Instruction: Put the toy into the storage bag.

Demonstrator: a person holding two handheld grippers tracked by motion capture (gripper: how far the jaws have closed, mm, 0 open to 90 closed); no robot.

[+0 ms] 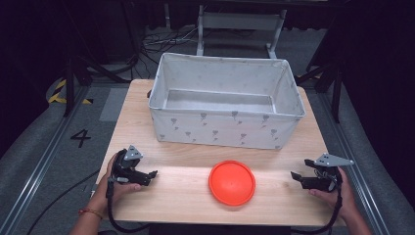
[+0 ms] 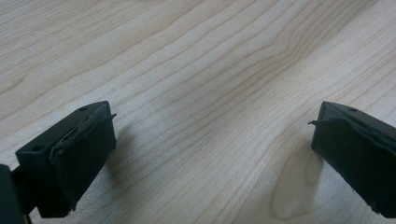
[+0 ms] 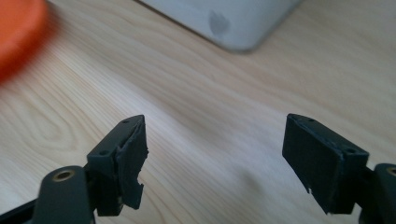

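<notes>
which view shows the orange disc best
The high view: the whole round orange disc lies flat on the table, in front of the fabric bin. The right gripper view catches a blurred orange edge of it at the top left corner. The left gripper view looks at bare wood.

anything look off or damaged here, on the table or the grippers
Only wear: the pads on the right gripper look torn and chipped at their edges. The orange lid lies flat and whole, and the fabric bin stands square.

Bright tabletop, dark surroundings; gripper views softly blurred.
</notes>
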